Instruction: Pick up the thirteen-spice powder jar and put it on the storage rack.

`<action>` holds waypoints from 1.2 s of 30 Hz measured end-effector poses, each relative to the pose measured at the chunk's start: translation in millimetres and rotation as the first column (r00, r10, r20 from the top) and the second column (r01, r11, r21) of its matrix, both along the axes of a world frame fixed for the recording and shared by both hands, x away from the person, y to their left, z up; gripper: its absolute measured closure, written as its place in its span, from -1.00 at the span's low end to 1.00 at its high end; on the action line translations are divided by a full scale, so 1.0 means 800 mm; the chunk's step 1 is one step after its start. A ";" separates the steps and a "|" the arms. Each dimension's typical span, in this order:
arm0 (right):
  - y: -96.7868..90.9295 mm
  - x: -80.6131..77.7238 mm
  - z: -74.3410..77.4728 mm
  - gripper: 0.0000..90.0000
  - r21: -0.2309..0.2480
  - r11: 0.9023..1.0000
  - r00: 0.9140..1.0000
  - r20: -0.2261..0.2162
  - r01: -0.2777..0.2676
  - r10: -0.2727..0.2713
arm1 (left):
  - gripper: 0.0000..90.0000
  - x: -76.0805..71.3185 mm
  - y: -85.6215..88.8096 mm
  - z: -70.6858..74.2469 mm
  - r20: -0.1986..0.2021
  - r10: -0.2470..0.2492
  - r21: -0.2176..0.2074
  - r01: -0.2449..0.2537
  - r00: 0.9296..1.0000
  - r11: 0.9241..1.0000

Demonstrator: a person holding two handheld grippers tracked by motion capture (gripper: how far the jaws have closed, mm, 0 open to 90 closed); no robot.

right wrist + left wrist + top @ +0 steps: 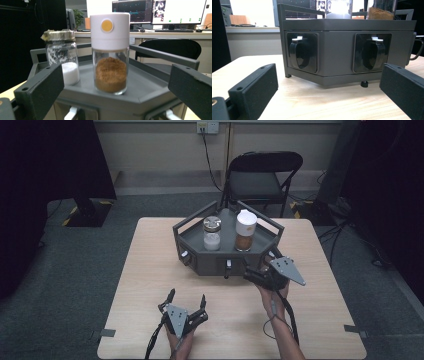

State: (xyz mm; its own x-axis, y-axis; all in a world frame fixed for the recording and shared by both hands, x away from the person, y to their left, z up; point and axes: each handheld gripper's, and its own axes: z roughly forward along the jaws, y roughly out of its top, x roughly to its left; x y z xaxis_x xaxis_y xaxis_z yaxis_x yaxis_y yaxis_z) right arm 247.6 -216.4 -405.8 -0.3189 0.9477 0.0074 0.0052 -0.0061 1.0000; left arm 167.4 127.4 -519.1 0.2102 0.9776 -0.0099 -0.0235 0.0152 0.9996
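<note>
Jars of clear glass stand side by side on the dark grey hexagonal rack (197, 265) at the far middle of the pale wooden table (135, 285): a white-capped jar of brown powder (245, 231) on the right and a metal-lidded jar of white grains (212, 233) to its left, close together but not touching.

The right gripper (267, 265) is held at the rack's front right corner, its jaws spread wide with nothing between them. In the right gripper view the brown-powder jar (110, 53) stands straight ahead, centred in the gap between the two black jaws yet still beyond their tips, upright on the rack's tray; the white-grain jar (61, 60) sits just left of it, behind the left jaw.

The left gripper (187, 299) rests low near the table's front edge, well apart from the rack, jaws also fully parted and holding nothing. Its own view faces the rack's front wall (337, 53), where two black hooks with white clips (300, 51) hang in recesses.
</note>
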 end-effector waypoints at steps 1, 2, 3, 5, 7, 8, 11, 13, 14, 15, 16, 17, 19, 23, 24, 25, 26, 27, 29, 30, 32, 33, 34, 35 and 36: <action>-0.001 -0.003 -0.002 -1.00 0.001 1.000 1.000 -0.002 -0.001 0.001 | -0.97 0.000 0.000 0.000 0.000 0.000 0.000 0.000 1.000 1.000; -0.002 -0.006 -0.005 -1.00 0.005 1.000 1.000 -0.002 -0.003 0.003 | -0.97 0.000 0.000 0.000 0.000 0.000 0.000 0.000 1.000 1.000; -0.003 -0.009 -0.008 -1.00 0.004 1.000 1.000 -0.002 -0.003 0.003 | -0.97 0.000 0.000 0.000 0.000 0.000 0.000 0.000 1.000 1.000; -0.005 -0.014 -0.011 -1.00 0.007 1.000 1.000 -0.005 -0.002 0.002 | -0.97 0.000 0.000 0.000 0.000 0.000 0.000 0.000 1.000 1.000; -0.009 -0.019 -0.015 -1.00 0.016 1.000 1.000 -0.012 -0.002 0.002 | -0.97 0.000 0.000 0.000 0.000 0.000 0.000 0.000 1.000 1.000; -0.010 -0.022 -0.016 -1.00 0.018 1.000 1.000 -0.013 -0.001 0.002 | -0.97 0.000 0.000 0.000 0.000 0.000 0.000 0.000 1.000 1.000; -0.015 -0.030 -0.022 -1.00 0.030 1.000 1.000 -0.014 0.006 -0.006 | -0.97 0.000 0.000 0.000 0.000 0.000 0.000 0.000 1.000 1.000; -0.017 -0.034 -0.024 -1.00 0.029 0.999 1.000 -0.012 0.013 -0.013 | -0.97 0.000 0.000 0.000 0.000 0.000 0.000 0.000 1.000 1.000; -0.018 -0.035 -0.025 -1.00 0.031 0.999 1.000 -0.013 0.016 -0.016 | -0.97 0.000 0.000 0.000 0.000 0.000 0.000 0.000 1.000 1.000; -0.019 -0.038 -0.026 -1.00 0.033 0.999 1.000 -0.011 0.018 -0.018 | -0.97 0.000 0.000 0.000 0.000 0.000 0.000 0.000 1.000 1.000; -0.020 -0.041 -0.028 -1.00 0.037 0.999 1.000 -0.011 0.019 -0.018 | -0.97 0.000 0.000 0.000 0.000 0.000 0.000 0.000 1.000 1.000; -0.021 -0.044 -0.030 -1.00 0.036 0.999 1.000 -0.011 0.021 -0.021 | -0.97 0.000 0.000 0.000 0.000 0.000 0.000 0.000 1.000 1.000; -0.021 -0.049 -0.035 -1.00 0.030 0.999 1.000 -0.009 0.028 -0.027 | -0.98 0.000 0.000 0.000 0.000 0.000 0.000 0.000 1.000 1.000; -0.023 -0.059 -0.045 -1.00 0.035 0.999 0.999 -0.009 0.036 -0.036 | -0.98 0.000 0.000 0.000 0.000 0.000 0.000 0.000 1.000 1.000; -0.024 -0.063 -0.048 -1.00 0.041 0.998 0.999 -0.010 0.038 -0.038 | -0.98 0.000 0.000 0.000 0.000 0.000 0.000 0.000 1.000 1.000; -0.025 -0.066 -0.050 -1.00 0.047 0.998 0.999 -0.013 0.040 -0.039 | -0.98 0.000 0.000 0.000 0.000 0.000 0.000 0.000 1.000 1.000; -0.025 -0.069 -0.054 -1.00 0.052 0.998 0.999 -0.013 0.043 -0.042 | -0.98 0.000 0.000 0.000 0.000 0.000 0.000 0.000 1.000 1.000; -0.025 -0.073 -0.057 -1.00 0.057 0.997 0.999 -0.014 0.043 -0.043 | -0.98 0.000 0.000 0.000 0.000 0.000 0.000 0.000 1.000 1.000; -0.026 -0.079 -0.064 -1.00 0.062 0.997 0.999 -0.014 0.049 -0.048 | -0.98 0.000 0.000 0.000 0.000 0.000 0.000 0.000 1.000 1.000; -0.027 -0.081 -0.066 -1.00 0.060 0.997 0.999 -0.015 0.049 -0.048 | -0.98 0.000 0.000 0.000 0.001 0.000 0.000 0.000 1.000 1.000; -0.027 -0.084 -0.068 -1.00 0.063 0.997 0.999 -0.018 0.051 -0.050 | -0.98 0.000 0.000 0.000 0.000 0.000 0.000 0.000 1.000 1.000; -0.028 -0.086 -0.070 -1.00 0.062 0.997 0.999 -0.021 0.051 -0.049 | -0.98 0.000 0.000 0.000 0.000 0.000 -0.001 0.000 1.000 1.000; -0.028 -0.088 -0.071 -1.00 0.062 0.997 0.998 -0.024 0.052 -0.051 | -0.98 0.000 0.000 0.000 0.000 0.002 0.000 -0.002 1.000 1.000; -0.028 -0.090 -0.073 -1.00 0.067 0.996 0.998 -0.025 0.053 -0.051 | -0.98 -0.001 0.000 0.000 0.000 0.003 0.000 -0.003 1.000 1.000; -0.028 -0.092 -0.075 -1.00 0.074 0.996 0.998 -0.028 0.052 -0.050 | -0.98 -0.001 0.000 0.000 0.000 0.003 0.000 -0.003 1.000 1.000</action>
